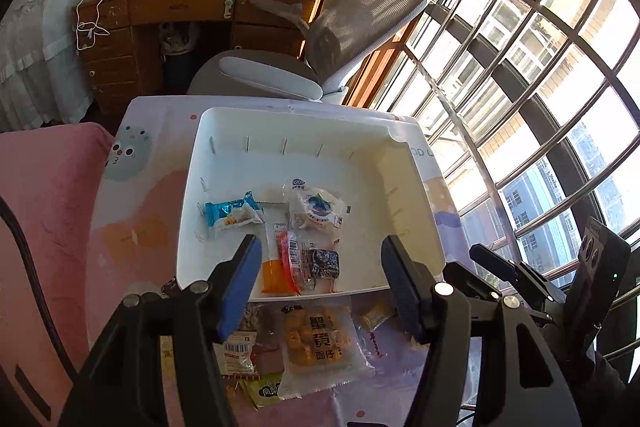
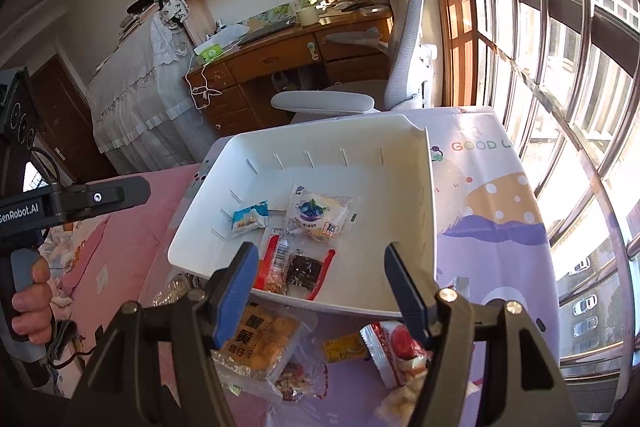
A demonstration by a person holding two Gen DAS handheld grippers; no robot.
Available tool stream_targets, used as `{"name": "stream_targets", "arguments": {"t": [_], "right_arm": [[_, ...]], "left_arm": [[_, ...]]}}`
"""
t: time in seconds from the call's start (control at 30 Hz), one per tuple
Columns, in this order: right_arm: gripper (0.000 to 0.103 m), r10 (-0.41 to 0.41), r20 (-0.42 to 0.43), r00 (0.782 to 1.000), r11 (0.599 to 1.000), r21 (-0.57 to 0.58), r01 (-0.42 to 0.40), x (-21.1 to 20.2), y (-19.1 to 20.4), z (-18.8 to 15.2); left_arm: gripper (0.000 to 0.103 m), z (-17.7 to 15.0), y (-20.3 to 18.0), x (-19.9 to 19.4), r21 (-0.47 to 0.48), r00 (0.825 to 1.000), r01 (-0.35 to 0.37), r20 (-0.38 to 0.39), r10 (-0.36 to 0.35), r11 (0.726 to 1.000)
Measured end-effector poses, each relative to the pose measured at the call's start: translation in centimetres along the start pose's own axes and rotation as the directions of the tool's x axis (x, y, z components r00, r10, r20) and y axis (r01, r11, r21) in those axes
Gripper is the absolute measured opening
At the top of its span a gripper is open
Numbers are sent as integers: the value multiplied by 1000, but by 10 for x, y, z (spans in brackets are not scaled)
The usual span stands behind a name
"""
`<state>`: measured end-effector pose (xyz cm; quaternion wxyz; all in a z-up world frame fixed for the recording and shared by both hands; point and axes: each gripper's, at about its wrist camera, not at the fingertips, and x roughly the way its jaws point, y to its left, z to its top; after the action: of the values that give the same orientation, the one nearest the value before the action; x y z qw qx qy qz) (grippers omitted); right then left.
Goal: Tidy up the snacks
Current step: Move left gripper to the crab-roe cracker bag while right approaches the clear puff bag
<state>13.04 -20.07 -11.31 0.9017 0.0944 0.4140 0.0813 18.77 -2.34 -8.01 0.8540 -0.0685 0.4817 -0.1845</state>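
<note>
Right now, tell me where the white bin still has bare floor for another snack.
White bin: free along the far wall and the right side beyond the blueberry packet. Crowded at the near-left, around the blue packet and dark brownie.

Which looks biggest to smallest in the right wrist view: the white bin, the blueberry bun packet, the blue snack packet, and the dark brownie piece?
1. white bin
2. blueberry bun packet
3. and 4. blue snack packet and dark brownie piece look about alike; the brownie lies nearer the camera, so I won't rank them.
</note>
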Motion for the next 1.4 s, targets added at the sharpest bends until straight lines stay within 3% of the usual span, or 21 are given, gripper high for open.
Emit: {"name": "stream_targets", "arguments": {"t": [0.63,0.9,1.23,1.4], "right_arm": [[70,-202,-27,979,960,190,203,-41,24,-79],[78,-273,-61,960,924,262,279,-54,28,-116],[78,-362,-115,925,873,304,380,-54,11,-142],[78,-361,-150,920,862,324,391,-41,-9,-145]], "left_arm": [[61,-59,13,-26,140,988,122,-113,-107,982],[73,-74,22,-21,138,977,143,-178,-117,980],[86,-88,30,7,72,946,143,-304,-115,987],[89,-91,22,29,64,927,105,-368,-74,992]]}}
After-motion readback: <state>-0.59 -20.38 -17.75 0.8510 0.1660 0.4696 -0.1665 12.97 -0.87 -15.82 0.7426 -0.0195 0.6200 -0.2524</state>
